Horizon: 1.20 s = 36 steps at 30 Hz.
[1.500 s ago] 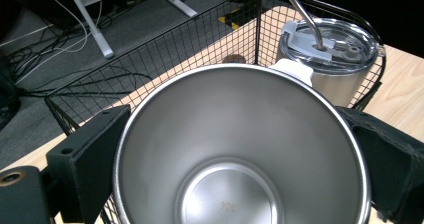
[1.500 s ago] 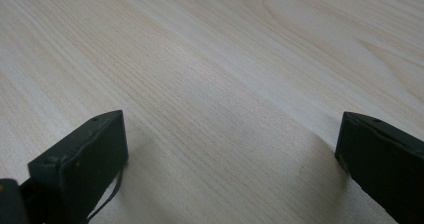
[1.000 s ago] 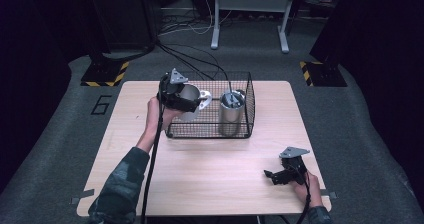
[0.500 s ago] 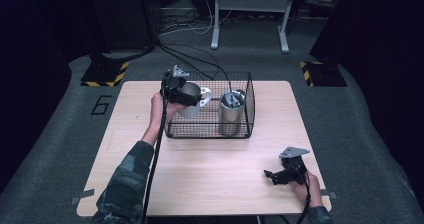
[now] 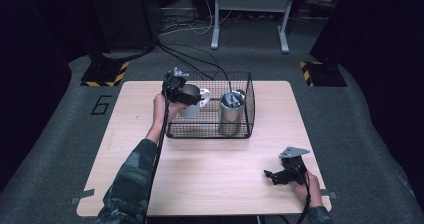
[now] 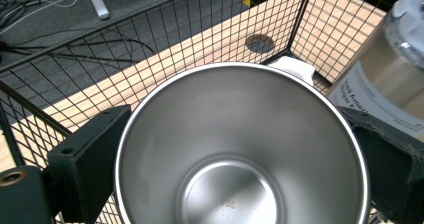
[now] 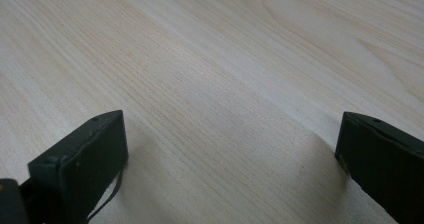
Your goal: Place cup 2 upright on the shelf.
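A steel mug (image 5: pixel 194 101) with a white handle (image 6: pixel 295 66) is at the left end of the black wire basket (image 5: pixel 235 132). My left gripper (image 5: pixel 181 95) is shut on it, one jaw on each side of its rim. In the left gripper view I look down into the empty mug (image 6: pixel 200 114), held in the left gripper (image 6: pixel 240 159), with basket mesh (image 6: pixel 150 39) around it. I cannot tell whether the mug touches the basket floor. My right gripper (image 5: pixel 273 176) lies on the table near the front right corner. Its jaws stand wide open over bare wood in the right gripper view (image 7: pixel 232 154).
A tall steel canister (image 5: pixel 231 111) with a lid stands in the right half of the basket, close beside the mug (image 6: pixel 385 79). The light wooden table (image 5: pixel 210 169) has open surface in front of the basket. Cables trail off the far edge.
The left gripper and mug have shifted only slightly at the basket's left end. The right gripper has not moved.
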{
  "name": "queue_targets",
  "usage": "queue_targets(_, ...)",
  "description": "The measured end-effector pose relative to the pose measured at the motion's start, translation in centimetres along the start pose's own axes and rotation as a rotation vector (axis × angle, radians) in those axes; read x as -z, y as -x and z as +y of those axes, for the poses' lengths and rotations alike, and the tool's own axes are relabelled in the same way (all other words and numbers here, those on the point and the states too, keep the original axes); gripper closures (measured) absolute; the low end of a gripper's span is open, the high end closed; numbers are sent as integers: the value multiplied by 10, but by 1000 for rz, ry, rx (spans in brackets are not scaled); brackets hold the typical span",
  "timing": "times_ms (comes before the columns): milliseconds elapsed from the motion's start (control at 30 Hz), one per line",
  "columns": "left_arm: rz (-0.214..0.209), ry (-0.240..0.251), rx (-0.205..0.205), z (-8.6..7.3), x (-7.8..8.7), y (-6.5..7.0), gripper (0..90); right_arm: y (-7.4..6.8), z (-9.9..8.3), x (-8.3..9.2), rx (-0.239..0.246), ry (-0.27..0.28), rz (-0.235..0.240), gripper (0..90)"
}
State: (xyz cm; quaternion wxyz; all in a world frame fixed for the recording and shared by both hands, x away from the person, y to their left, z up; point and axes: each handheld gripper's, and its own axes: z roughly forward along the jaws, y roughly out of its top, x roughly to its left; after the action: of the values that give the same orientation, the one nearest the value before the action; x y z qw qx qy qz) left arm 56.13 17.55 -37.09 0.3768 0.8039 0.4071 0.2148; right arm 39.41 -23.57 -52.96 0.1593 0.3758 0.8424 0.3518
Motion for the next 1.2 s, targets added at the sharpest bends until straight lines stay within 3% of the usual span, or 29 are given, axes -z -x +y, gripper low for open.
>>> queue_targets(1200,-9,-144,26,-11,-55,5,57,0,0,0,0,0,0,0)
